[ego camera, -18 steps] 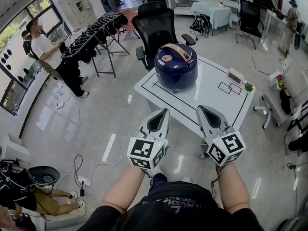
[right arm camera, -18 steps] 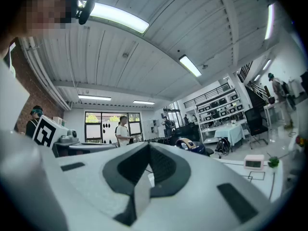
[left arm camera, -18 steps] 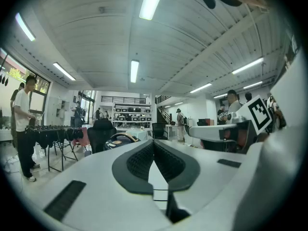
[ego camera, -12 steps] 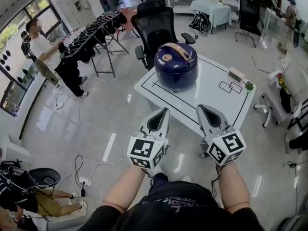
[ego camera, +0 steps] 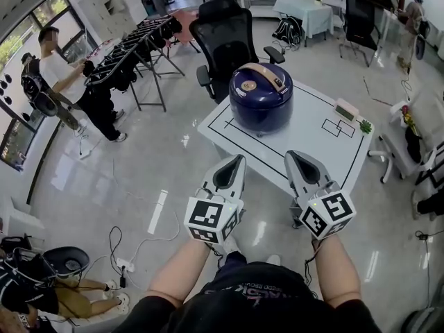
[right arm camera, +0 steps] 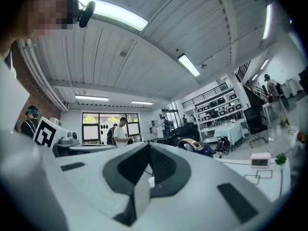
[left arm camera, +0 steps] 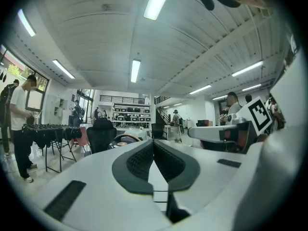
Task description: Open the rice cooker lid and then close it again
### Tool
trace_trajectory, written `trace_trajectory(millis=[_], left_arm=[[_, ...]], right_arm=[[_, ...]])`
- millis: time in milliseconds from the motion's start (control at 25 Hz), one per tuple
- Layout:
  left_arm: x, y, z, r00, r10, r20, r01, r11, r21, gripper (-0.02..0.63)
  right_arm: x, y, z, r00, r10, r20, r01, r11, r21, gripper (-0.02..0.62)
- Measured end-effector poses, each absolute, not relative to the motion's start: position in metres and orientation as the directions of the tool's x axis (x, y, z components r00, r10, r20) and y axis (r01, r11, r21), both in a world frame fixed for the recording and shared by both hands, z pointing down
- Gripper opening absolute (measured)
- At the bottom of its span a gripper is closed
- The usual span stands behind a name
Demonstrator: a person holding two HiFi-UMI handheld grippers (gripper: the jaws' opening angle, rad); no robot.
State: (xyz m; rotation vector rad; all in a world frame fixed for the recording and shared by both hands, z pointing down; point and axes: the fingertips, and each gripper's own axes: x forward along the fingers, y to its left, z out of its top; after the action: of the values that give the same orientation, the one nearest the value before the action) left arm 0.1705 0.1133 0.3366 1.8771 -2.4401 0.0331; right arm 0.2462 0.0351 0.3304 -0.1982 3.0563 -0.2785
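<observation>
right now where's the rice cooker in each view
Head view: the rice cooker sits upper centre, on the white table.
Left gripper view: only its top shows, just left of centre.
Right gripper view: right of centre, small and far off.
Shared landmark: the person in a white shirt, left of the cooker in all three.

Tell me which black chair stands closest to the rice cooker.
The black office chair just behind the white table, beside the rice cooker; another black chair stands far off by the cloth-covered table.

The left gripper [left arm camera: 153,141] hides most of the rice cooker [left arm camera: 124,139] behind it.
</observation>
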Motion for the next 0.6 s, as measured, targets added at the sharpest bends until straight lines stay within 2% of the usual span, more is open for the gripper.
trace_trajectory(millis=[600], left_arm=[[0.054, 0.115, 0.338, -0.192, -0.979, 0.068, -0.979, 0.195, 0.050, 0.004]], right_arm=[[0.135, 0.041, 0.327, -0.983, -0.179, -0.047, -0.168, 0.968, -0.185, 0.002]])
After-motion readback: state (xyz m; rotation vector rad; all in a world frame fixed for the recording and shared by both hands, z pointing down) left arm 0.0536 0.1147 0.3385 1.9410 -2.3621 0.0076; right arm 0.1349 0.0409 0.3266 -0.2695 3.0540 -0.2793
